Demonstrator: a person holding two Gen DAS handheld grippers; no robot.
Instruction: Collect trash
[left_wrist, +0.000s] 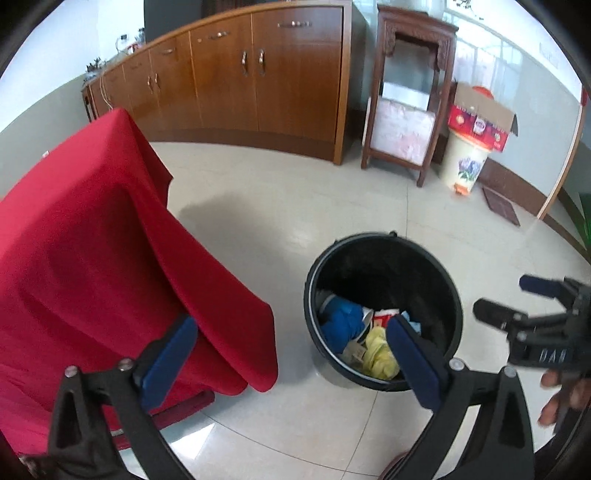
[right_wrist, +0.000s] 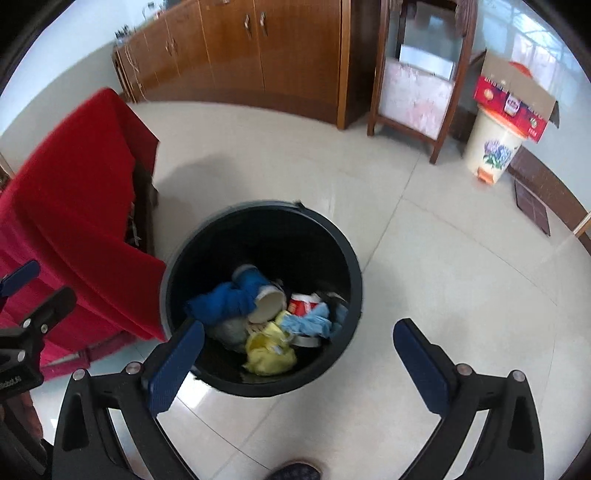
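- The left gripper (left_wrist: 291, 354) hangs tilted down over the tiled floor (left_wrist: 295, 206), its jaws spread wide apart with nothing between the blue pads (left_wrist: 168, 360).
- The right gripper (right_wrist: 299, 354) is likewise spread wide and empty, angled down over the black bin (right_wrist: 177, 266).
- The black bin stands upright on the floor, just beside the hanging corner of a red cloth (left_wrist: 110, 258) that drapes a piece of furniture.
- Inside the bin lies the trash: a crumpled blue cloth (right_wrist: 225, 301), a paper cup (right_wrist: 267, 304) on its side, a red-and-white packet (right_wrist: 301, 304), a light blue rag (right_wrist: 312, 321) and a yellow crumpled bag (right_wrist: 269, 350).
- In the left wrist view, the right gripper shows at the right edge, with fingers (left_wrist: 554, 395) of the person's hand below it.
- Along the far wall stand a wooden cabinet (left_wrist: 258, 81), a dark wooden stand (left_wrist: 410, 92), and a cream pedal bin (left_wrist: 465, 162) carrying a red cardboard box (left_wrist: 480, 120).
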